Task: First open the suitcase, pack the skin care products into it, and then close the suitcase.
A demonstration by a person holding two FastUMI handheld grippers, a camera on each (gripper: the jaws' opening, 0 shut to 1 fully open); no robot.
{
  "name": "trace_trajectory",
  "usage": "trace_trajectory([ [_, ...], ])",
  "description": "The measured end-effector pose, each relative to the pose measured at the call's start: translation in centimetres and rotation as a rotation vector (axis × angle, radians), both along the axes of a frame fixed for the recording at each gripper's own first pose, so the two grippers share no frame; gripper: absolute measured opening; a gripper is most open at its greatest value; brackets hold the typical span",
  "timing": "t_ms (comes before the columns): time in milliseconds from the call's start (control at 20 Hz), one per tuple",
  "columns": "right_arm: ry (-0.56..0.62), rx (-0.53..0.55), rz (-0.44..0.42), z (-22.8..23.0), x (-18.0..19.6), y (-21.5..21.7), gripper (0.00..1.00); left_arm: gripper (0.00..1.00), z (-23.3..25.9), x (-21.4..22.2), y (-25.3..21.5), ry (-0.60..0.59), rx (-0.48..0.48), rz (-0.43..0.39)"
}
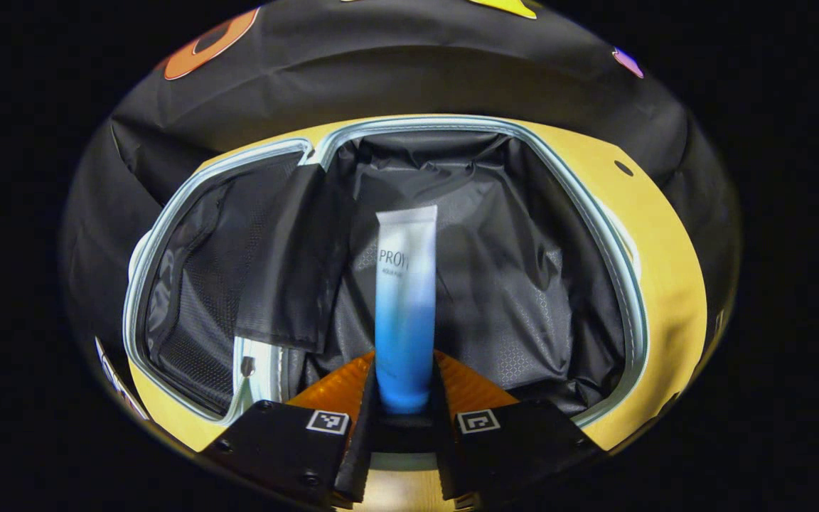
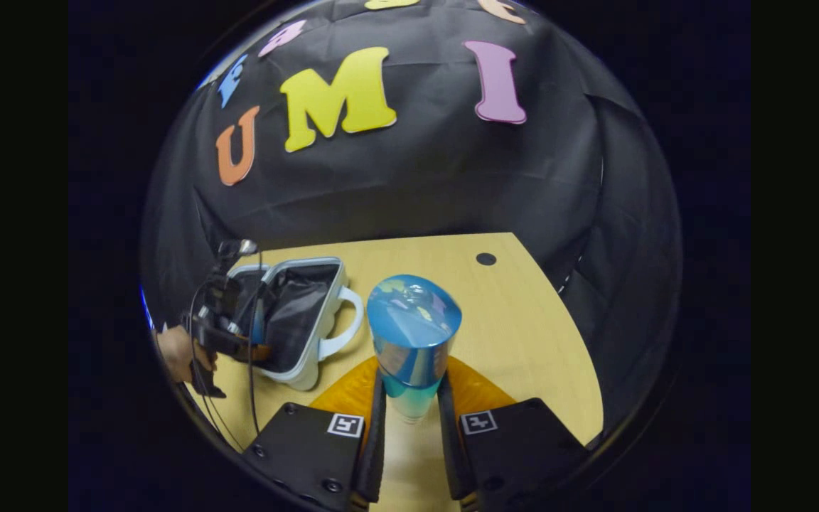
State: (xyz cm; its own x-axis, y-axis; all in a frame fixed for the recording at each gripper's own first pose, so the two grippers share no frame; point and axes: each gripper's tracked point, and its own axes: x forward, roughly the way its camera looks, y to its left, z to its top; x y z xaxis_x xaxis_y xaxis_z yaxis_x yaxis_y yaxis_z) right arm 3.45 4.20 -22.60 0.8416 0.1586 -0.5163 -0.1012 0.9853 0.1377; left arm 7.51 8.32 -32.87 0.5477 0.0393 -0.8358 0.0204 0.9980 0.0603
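Left gripper [image 1: 405, 398] is pinching a tube [image 1: 405, 299] over the open suitcase [image 1: 616, 235]. Right gripper [image 2: 413, 409] is clamping a bottle [image 2: 413, 334] above the counter [image 2: 523, 327], right of the suitcase.

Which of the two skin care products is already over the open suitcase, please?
The white-to-blue tube in the left gripper; the blue-capped bottle is over the table.

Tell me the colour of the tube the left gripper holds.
White fading to blue, clearest in the left gripper view: tube.
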Motion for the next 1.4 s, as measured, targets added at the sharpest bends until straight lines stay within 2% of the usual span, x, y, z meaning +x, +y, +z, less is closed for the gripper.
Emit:
trace_trajectory([
  [400, 0.002, 0.015, -0.004, 1.4, -0.6, 1.4, 0.33, 0.41, 0.0, 0.2, -0.2, 0.016, -0.046, 0.040],
  [500, 0.004, 0.030, 0.019, 1.9, 0.2, 3.0, 0.33, 0.45, 0.0, 0.0, 0.2, 0.012, -0.046, 0.057],
  [600, 0.003, 0.015, 0.057, 2.4, 1.3, 4.9, 0.31, 0.53, 0.6, 0.0, -0.6, -0.010, -0.089, 0.049],
  [650, -0.003, 0.013, 0.081, 2.8, 1.9, 6.0, 0.33, 0.58, 1.2, -0.1, -1.0, -0.027, -0.111, 0.035],
  [700, -0.004, 0.008, 0.105, 3.1, 2.5, 7.3, 0.33, 0.60, 2.0, -0.3, -1.2, -0.051, -0.120, 0.022],
  [750, -0.003, 0.000, 0.124, 3.3, 3.2, 8.5, 0.31, 0.75, 2.9, -0.2, -1.3, -0.082, -0.125, 0.014],
  [800, -0.003, -0.005, 0.143, 3.5, 3.9, 9.7, 0.33, 0.71, 4.1, -0.3, -1.0, -0.120, -0.134, 0.009],
  [850, -0.002, -0.006, 0.161, 3.7, 4.7, 11.0, 0.33, 0.77, 5.2, -0.5, -0.6, -0.161, -0.139, 0.006],
  [900, 0.003, -0.008, 0.178, 3.6, 5.5, 12.4, 0.31, 0.77, 6.3, -1.0, -0.1, -0.197, -0.141, 0.006],
  [1000, 0.029, -0.016, 0.217, 2.9, 6.5, 15.4, 0.33, 0.83, 8.6, -2.1, 1.6, -0.279, -0.142, 0.008],
  [1100, 0.079, -0.017, 0.255, 1.2, 7.3, 18.6, 0.33, 0.85, 10.4, -3.2, 4.0, -0.369, -0.111, 0.007],
  [1150, 0.119, -0.021, 0.260, -0.1, 7.5, 20.0, 0.33, 0.95, 11.4, -3.8, 5.4, -0.414, -0.084, 0.005],
  [1200, 0.154, -0.017, 0.265, -1.4, 7.8, 21.2, 0.33, 0.87, 12.3, -4.4, 6.4, -0.448, -0.059, 0.000],
  [1250, 0.189, -0.020, 0.267, -2.7, 8.0, 22.3, 0.33, 1.00, 13.0, -4.9, 7.2, -0.474, -0.040, -0.001],
  [1400, 0.279, -0.035, 0.259, -6.2, 8.1, 24.3, 0.33, 1.00, 13.8, -6.9, 9.6, -0.510, -0.016, 0.004],
])
